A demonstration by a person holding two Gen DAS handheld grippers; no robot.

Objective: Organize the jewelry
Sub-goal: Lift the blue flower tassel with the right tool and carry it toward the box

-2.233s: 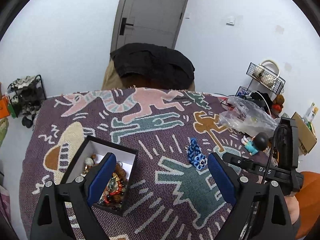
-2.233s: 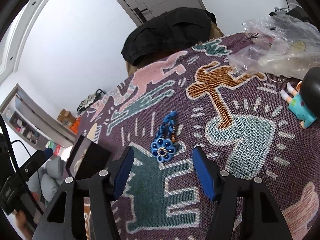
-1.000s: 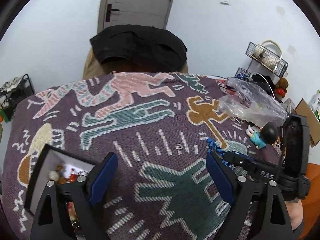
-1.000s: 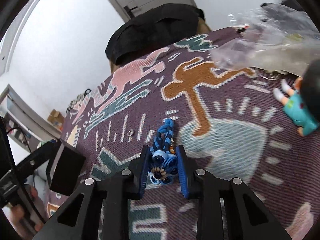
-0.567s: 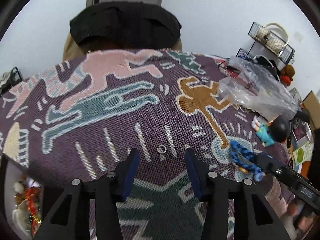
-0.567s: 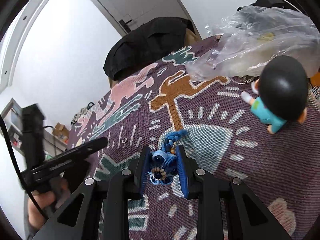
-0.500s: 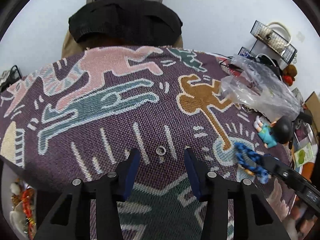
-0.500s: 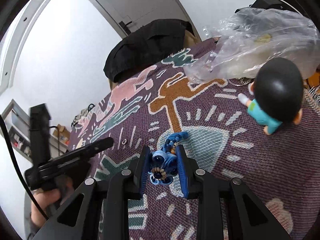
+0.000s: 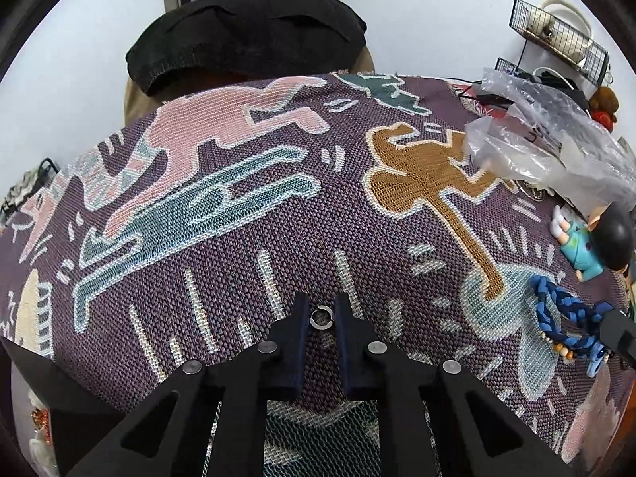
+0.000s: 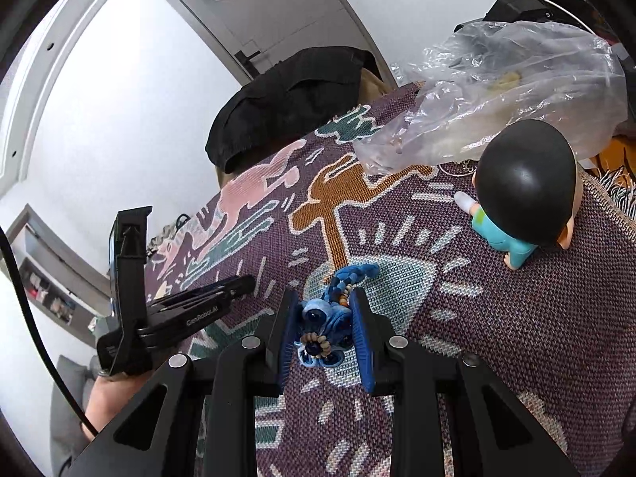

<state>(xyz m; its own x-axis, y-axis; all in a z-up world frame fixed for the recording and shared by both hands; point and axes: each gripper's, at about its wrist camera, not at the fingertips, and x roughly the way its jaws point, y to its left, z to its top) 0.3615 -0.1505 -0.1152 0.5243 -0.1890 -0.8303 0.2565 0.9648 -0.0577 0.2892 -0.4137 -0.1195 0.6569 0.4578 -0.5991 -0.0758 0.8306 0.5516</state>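
Between the left gripper's (image 9: 322,314) closing jaws lies a small silver ring (image 9: 321,317) — flat on the blanket (image 9: 278,218), mid-cloth, its pads close at either side, whether they touch it yet I cannot tell. Nearer the blanket's right edge, the right gripper (image 10: 324,318) is clenched on a blue braided bracelet (image 10: 326,318) — its tail trailing toward a doll (image 10: 516,198).

White walls (image 9: 417,20), grey door (image 10: 278,12), wire shelf (image 9: 556,35), perhaps chair under black garment (image 9: 246,35).
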